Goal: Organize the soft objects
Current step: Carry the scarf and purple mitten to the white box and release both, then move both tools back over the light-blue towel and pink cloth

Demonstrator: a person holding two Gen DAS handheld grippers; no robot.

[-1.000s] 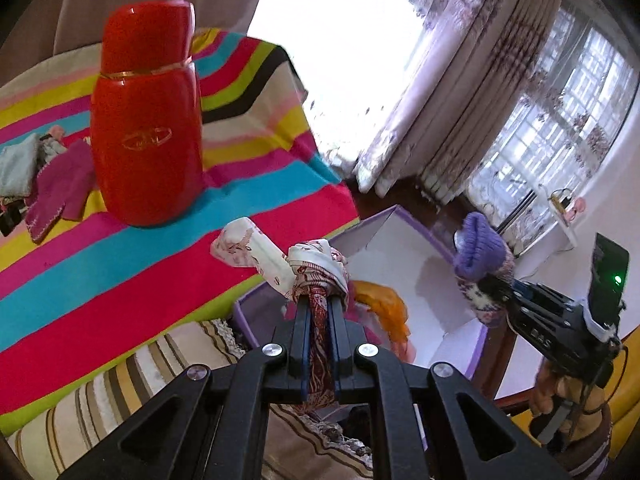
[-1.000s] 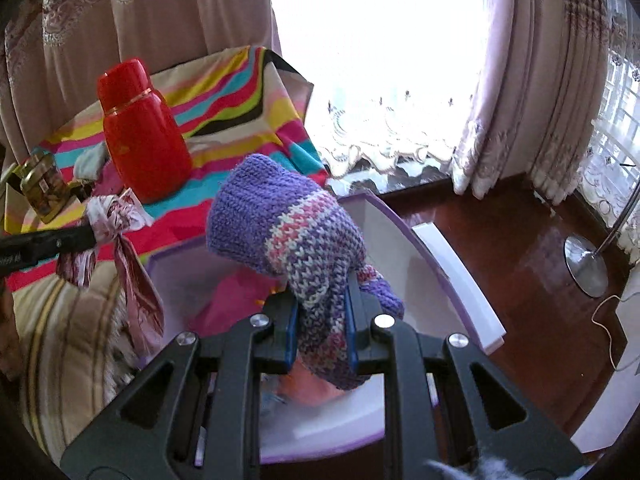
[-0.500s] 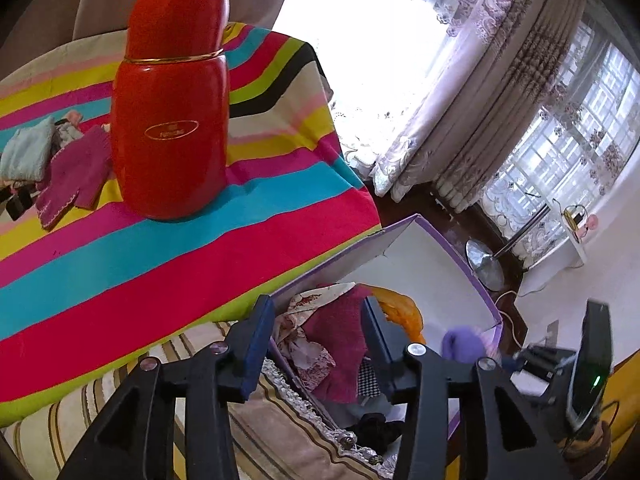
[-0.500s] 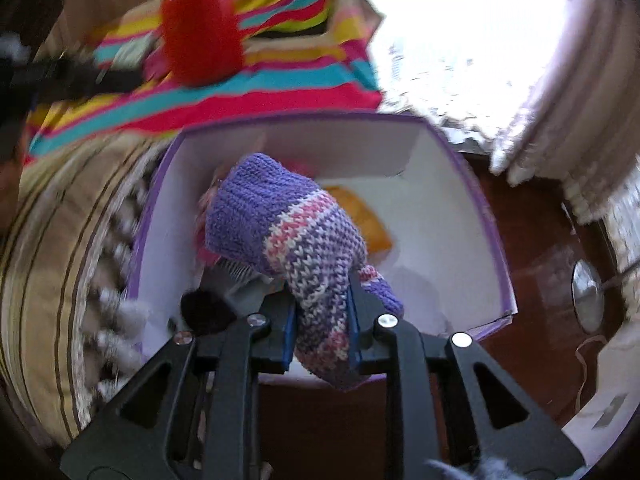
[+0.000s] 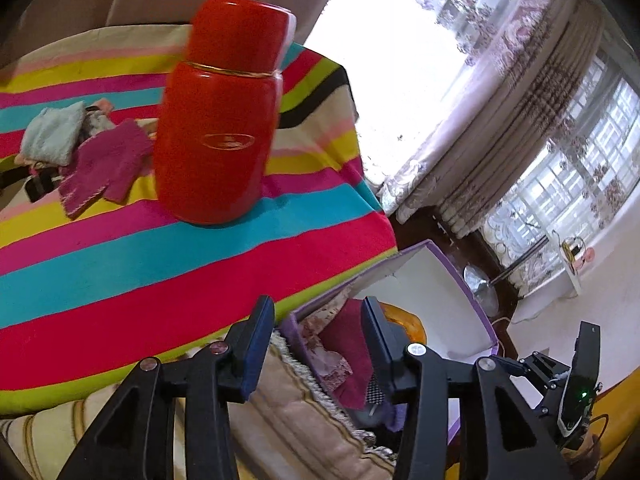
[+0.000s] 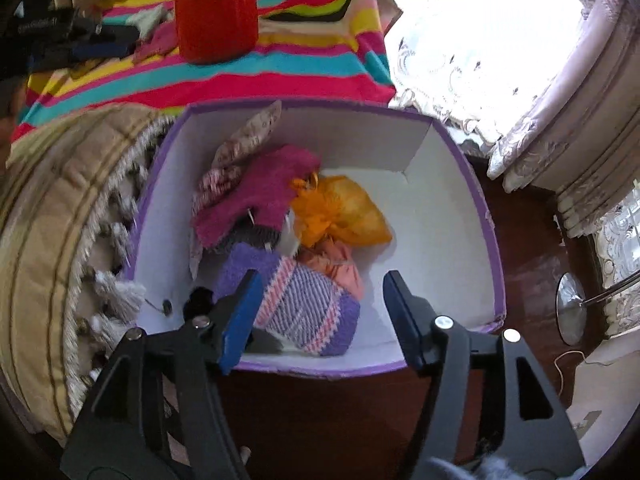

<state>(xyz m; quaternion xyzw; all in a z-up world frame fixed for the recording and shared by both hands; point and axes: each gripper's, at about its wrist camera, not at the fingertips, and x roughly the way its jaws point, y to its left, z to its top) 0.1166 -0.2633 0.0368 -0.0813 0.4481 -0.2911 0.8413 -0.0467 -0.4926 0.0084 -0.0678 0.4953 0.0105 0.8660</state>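
My right gripper [image 6: 322, 284] hangs over the white box with purple rim [image 6: 460, 160], and its jaws are opening. The purple striped knitted hat [image 6: 308, 312] lies loose in the box below them, and the pads do not press on it. Beside the hat lie a magenta cloth [image 6: 260, 192], an orange pouch [image 6: 344, 212] and a floral scarf [image 6: 248, 140]. My left gripper [image 5: 318, 316] stands open and empty above the box's near corner [image 5: 440, 280]. A magenta glove [image 5: 104, 164] and a light blue cloth [image 5: 52, 132] lie on the striped tablecloth [image 5: 120, 272].
A tall red flask [image 5: 220, 132] stands on the striped table next to the loose cloths. A beige fringed cushion [image 6: 52, 208] lies left of the box. Dark wooden floor [image 6: 532, 240], curtains [image 5: 500, 128] and a lamp base [image 6: 572, 308] are to the right.
My left gripper opened and dropped the floral scarf into the box, then drew back toward the table. My right gripper tipped down over the box and let the knitted hat fall in.
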